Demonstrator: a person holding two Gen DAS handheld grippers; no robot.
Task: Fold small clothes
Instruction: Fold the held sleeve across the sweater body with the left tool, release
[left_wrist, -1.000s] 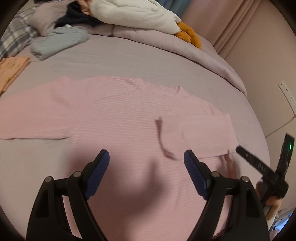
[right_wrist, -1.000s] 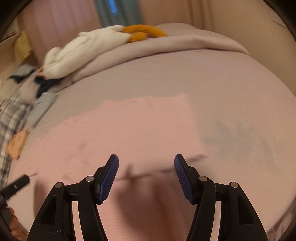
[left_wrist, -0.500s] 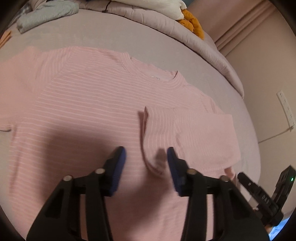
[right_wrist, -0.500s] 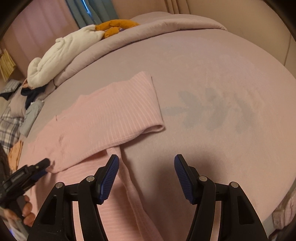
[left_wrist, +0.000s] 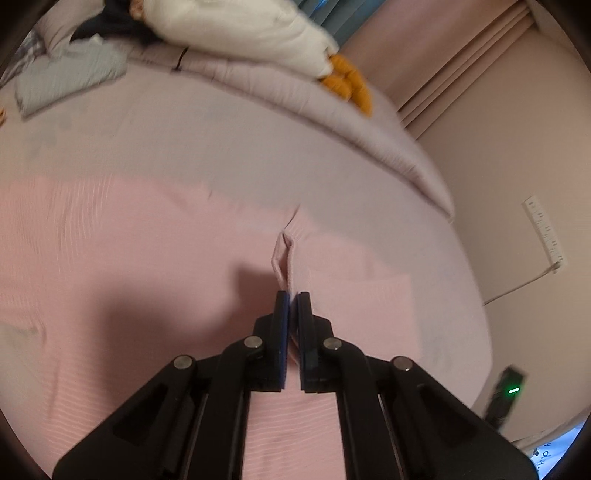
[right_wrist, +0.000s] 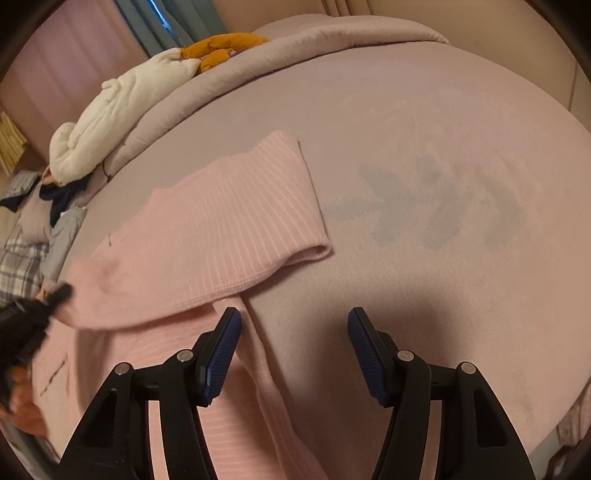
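A pink striped sweater (left_wrist: 129, 258) lies flat on the bed, its right sleeve (left_wrist: 362, 295) folded in over the body. My left gripper (left_wrist: 293, 295) is shut on the cuff of that folded sleeve (left_wrist: 282, 258), which stands up pinched between the pads. In the right wrist view the same sweater (right_wrist: 221, 229) lies to the left with the folded sleeve on top. My right gripper (right_wrist: 293, 321) is open and empty above the bedsheet by the sweater's side edge. The left gripper shows dark at that view's left edge (right_wrist: 26, 317).
The mauve bed (right_wrist: 443, 147) curves away on the right. A rolled duvet (left_wrist: 332, 122) runs along the back, with a white and orange plush toy (left_wrist: 258, 33) on it. A grey garment (left_wrist: 66, 77) and other clothes lie at the back left. A wall with a power strip (left_wrist: 543, 229) stands right.
My left gripper has closed on the folded sleeve's cuff and lifted it a little. My right gripper has stayed open, drawn back to the sweater's side edge.
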